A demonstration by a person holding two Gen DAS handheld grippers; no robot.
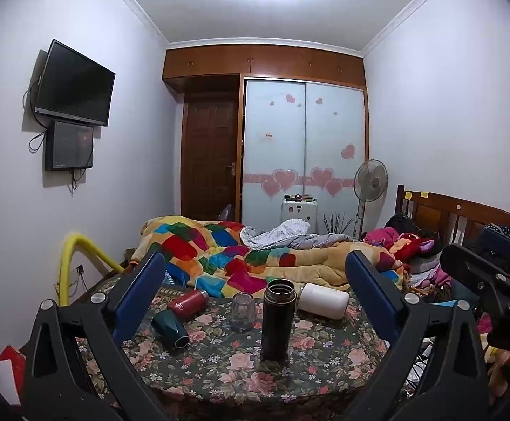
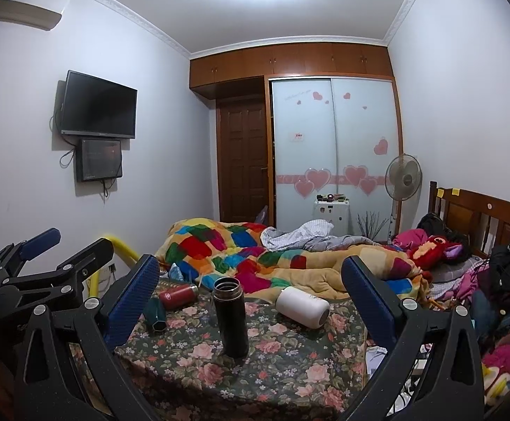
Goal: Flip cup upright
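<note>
On a floral tablecloth (image 1: 219, 368) stands a tall black open flask (image 1: 277, 319), upright. A white cup (image 1: 323, 300) lies on its side behind it to the right. A red flask (image 1: 188, 303) and a dark green cup (image 1: 170, 328) lie on their sides to the left. A clear glass (image 1: 242, 312) stands mouth down beside the black flask. My left gripper (image 1: 255, 301) is open and empty, short of the table. My right gripper (image 2: 251, 301) is open and empty. The right wrist view shows the black flask (image 2: 230, 315), white cup (image 2: 302, 307), red flask (image 2: 177, 296) and green cup (image 2: 156, 315).
A bed with a colourful quilt (image 1: 240, 259) lies behind the table. A wooden headboard (image 1: 458, 214) and piled clothes are at right. A yellow padded rail (image 1: 76, 256) is at left. The other gripper shows at each view's edge (image 2: 44, 273).
</note>
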